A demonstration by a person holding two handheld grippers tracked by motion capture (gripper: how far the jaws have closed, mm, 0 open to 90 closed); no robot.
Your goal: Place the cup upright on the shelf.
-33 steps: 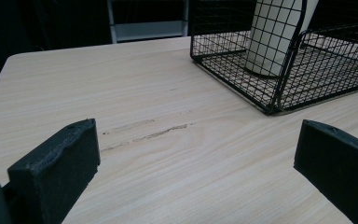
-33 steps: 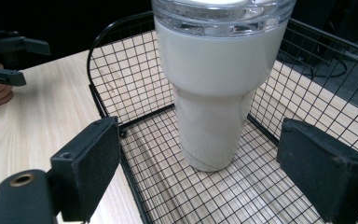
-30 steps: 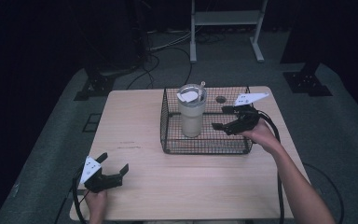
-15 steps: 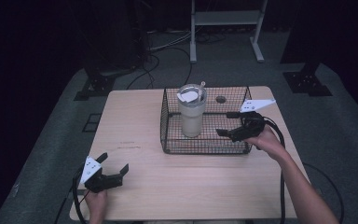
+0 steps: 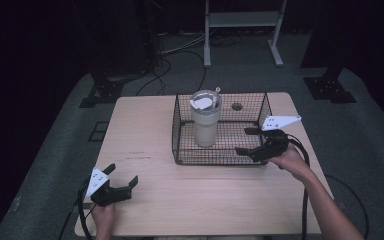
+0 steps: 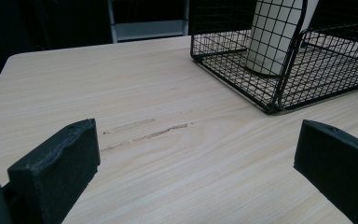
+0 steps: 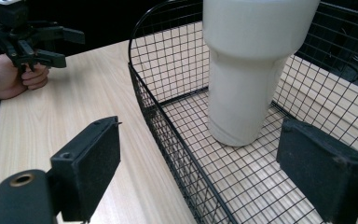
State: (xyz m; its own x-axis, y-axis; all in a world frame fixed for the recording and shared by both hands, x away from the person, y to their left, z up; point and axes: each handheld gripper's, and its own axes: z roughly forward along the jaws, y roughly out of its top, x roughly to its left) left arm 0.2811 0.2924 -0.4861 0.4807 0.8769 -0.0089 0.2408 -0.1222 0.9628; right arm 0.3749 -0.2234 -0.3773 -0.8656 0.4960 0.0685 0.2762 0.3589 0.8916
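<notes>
Setting: a recording lab or studio.
Surroundings: were dark, with black stand bases [image 5: 330,87] on grey carpet [image 5: 375,150].
Cabling: loose cables [image 5: 180,50] lay at far floor.
Furniture: one pale wooden table [image 5: 145,130]; white frame [image 5: 242,25] beyond.

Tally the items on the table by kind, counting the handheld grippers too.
Wire basket: 1
Tumbler with lid and straw, standing inside the basket: 1
Handheld grippers, both open: 2 (left gripper, right gripper)
Total: 4
</notes>
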